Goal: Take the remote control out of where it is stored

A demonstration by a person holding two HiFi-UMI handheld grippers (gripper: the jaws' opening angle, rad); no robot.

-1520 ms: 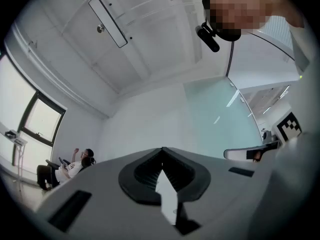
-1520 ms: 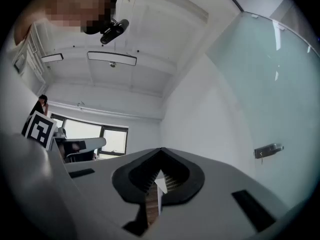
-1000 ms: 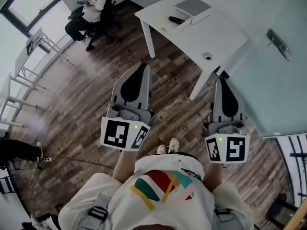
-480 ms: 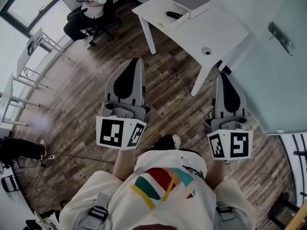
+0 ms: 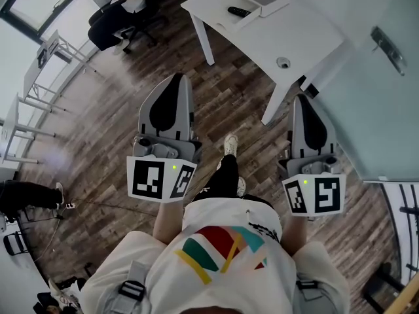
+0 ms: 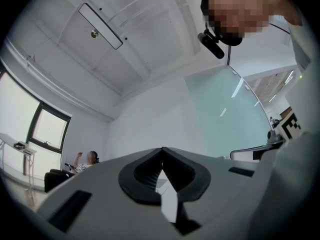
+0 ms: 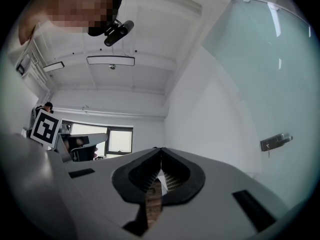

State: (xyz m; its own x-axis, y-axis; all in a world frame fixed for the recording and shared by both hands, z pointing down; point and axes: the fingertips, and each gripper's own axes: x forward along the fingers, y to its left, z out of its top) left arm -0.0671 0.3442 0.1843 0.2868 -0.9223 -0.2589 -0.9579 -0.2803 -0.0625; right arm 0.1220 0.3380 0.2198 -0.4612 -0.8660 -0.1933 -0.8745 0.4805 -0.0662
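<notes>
Grey left gripper (image 5: 175,78) and right gripper (image 5: 303,99): jaws together, nothing held.
Slim black remote control (image 5: 238,11) lies on white bench (image 5: 288,34) at 12 o'clock, well apart from both.

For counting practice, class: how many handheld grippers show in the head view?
2. The left gripper is at left over the wooden floor; the right gripper is at right, its tip near a table leg. No more seem hidden.

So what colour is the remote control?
Black; the remote shows best in the head view.
</notes>
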